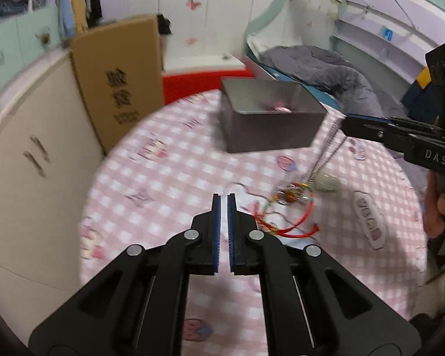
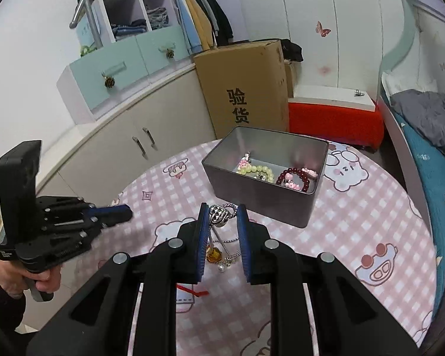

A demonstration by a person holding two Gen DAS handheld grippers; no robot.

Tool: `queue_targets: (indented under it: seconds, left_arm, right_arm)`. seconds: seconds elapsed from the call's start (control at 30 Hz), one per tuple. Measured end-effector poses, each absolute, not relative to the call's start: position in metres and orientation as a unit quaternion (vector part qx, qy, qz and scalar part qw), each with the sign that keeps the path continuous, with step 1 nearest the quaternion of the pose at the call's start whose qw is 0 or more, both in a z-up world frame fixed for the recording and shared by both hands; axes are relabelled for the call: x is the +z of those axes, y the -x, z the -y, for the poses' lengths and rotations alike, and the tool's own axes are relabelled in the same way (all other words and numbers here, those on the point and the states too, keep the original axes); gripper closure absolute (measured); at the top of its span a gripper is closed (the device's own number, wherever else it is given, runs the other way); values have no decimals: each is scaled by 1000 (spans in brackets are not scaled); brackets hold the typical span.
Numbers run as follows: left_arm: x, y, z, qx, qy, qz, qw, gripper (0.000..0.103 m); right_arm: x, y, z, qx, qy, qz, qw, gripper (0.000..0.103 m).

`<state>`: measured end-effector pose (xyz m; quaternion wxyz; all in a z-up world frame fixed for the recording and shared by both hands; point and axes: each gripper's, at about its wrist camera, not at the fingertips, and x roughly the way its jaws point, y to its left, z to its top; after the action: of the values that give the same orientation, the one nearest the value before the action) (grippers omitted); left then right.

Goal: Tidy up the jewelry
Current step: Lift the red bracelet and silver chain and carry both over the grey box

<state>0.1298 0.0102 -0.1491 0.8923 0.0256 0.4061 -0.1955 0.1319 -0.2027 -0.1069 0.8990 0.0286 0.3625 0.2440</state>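
A grey metal tin (image 2: pixel 261 204) stands on the pink checked table (image 2: pixel 356 222) and holds a green bead bracelet (image 2: pixel 256 170) and a dark red bead bracelet (image 2: pixel 293 178). My right gripper (image 2: pixel 222 216) holds a silver chain necklace with a heart pendant (image 2: pixel 218 216) just in front of the tin; the chain hangs down between the fingers. In the left wrist view the right gripper (image 1: pixel 345 123) lifts the chain (image 1: pixel 326 151) to the tin's (image 1: pixel 270 127) right. My left gripper (image 1: pixel 224 198) is shut and empty over the table, beside a red cord tangle (image 1: pixel 284 219).
A small pale pendant (image 1: pixel 326 182) lies on the table near the tangle. A cardboard box (image 2: pixel 246 89) and cream cabinets (image 2: pixel 127 145) stand behind the table. A red chest (image 2: pixel 335 118) and a bed with a grey blanket (image 2: pixel 430 115) are at the right.
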Motion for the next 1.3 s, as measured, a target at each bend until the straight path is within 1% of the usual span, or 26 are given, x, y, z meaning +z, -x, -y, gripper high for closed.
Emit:
queue_targets:
  seconds: [0.07, 0.2, 0.23, 0.3, 0.33, 0.37, 0.5, 0.57, 0.6, 0.63, 0.67, 0.7, 0.73, 0.77, 0.87, 1.1, 1.3]
  left_arm:
    - [-156, -129, -1, -226, -5, -411, 883, 98]
    - [-164, -118, 23, -247, -30, -403, 881, 97]
    - [-167, -114, 30, -254, -45, -400, 879, 89]
    - [-168, -104, 37, -257, -72, -386, 883, 38]
    - [-167, -98, 38, -254, -81, -371, 890, 8]
    - [-164, -90, 40, -249, -93, -341, 901, 6]
    - [-173, -90, 55, -237, -145, -345, 897, 6]
    - [-180, -95, 60, -248, -155, -352, 889, 7]
    - [-184, -97, 63, -253, -158, -356, 886, 10]
    - [-189, -99, 66, -261, -164, -360, 881, 24]
    - [-198, -103, 72, -269, -178, -372, 870, 55]
    - [-206, -106, 74, -266, -187, -385, 864, 74]
    - [-207, -108, 73, -275, -170, -391, 862, 89]
    - [-205, -111, 70, -282, -159, -397, 859, 101]
    - [-193, -109, 62, -286, -149, -386, 864, 101]
    - [-143, -116, 5, -279, -22, -369, 886, 101]
    - [-110, -129, -25, -251, 2, -349, 903, 101]
  right_arm:
    - [-112, -131, 201, 245, -27, -369, 896, 86]
    - [-121, -130, 204, 244, -34, -380, 892, 86]
    - [-121, -129, 204, 244, -35, -381, 891, 86]
    - [-122, -130, 204, 245, -35, -383, 890, 86]
    - [-121, -130, 204, 245, -34, -383, 890, 86]
    - [-120, -130, 204, 246, -33, -383, 890, 86]
    - [-120, -131, 203, 248, -34, -382, 890, 86]
    - [-120, -131, 203, 250, -35, -381, 889, 86]
    - [-120, -131, 203, 250, -36, -382, 889, 86]
    - [-120, -131, 202, 251, -36, -381, 889, 86]
    - [-120, -130, 202, 252, -36, -381, 889, 86]
    - [-119, -130, 202, 252, -36, -380, 889, 86]
    - [-118, -130, 202, 251, -37, -378, 890, 86]
    - [-117, -130, 203, 251, -37, -376, 891, 86]
    - [-111, -131, 208, 246, -38, -368, 896, 86]
    - [-88, -137, 226, 228, -42, -342, 911, 86]
    - [-56, -139, 240, 227, -39, -312, 922, 86]
